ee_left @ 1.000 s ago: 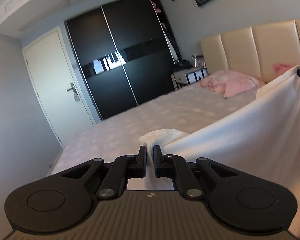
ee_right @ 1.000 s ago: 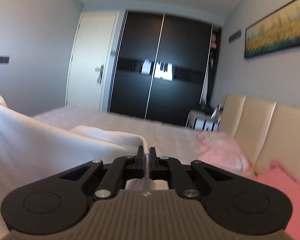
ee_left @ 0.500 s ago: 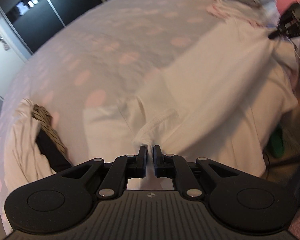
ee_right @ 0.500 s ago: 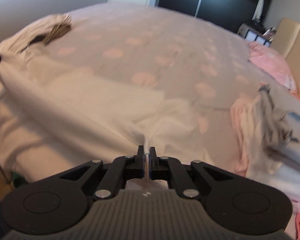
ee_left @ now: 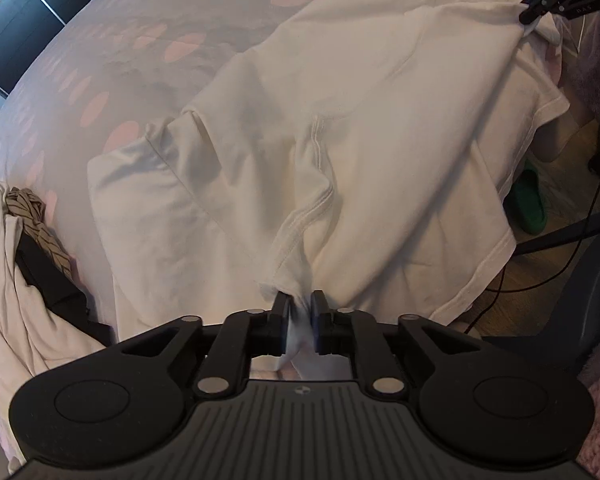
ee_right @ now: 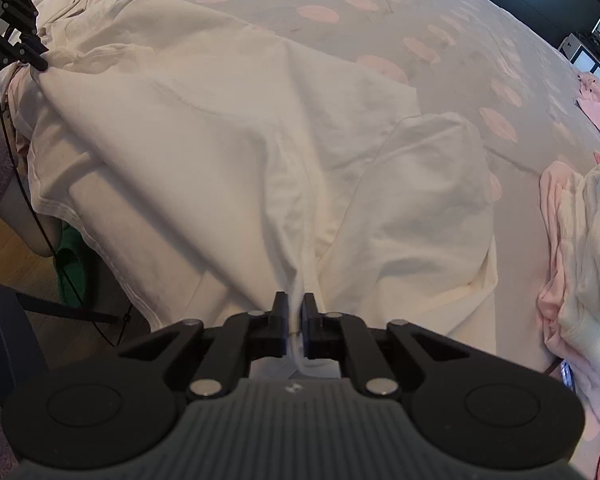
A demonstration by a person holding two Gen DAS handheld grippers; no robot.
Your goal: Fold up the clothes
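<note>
The left gripper [ee_left: 299, 305] is closed on a bunched fold of the white shirt [ee_left: 340, 140], and the cloth passes between its two fingers. The right gripper [ee_right: 295, 307] is closed narrow on another fold of the same shirt [ee_right: 228, 152]. In the left wrist view the right gripper [ee_left: 529, 16] shows at the far edge of the shirt, also pinching cloth there. In the right wrist view the left gripper [ee_right: 40, 65] shows at the opposite edge.

The shirt lies spread on the bed [ee_left: 112, 44], and its lower hem hangs over the edge of the bed toward the wooden floor [ee_left: 580, 148]. The bed has a grey cover with pink spots. Left of the shirt lies a pile of clothes [ee_left: 24, 248], beige, striped and black. Right of the shirt lies another pile, pink and pale [ee_right: 576, 248]. Below the hanging hem stands a green slipper [ee_left: 530, 204].
</note>
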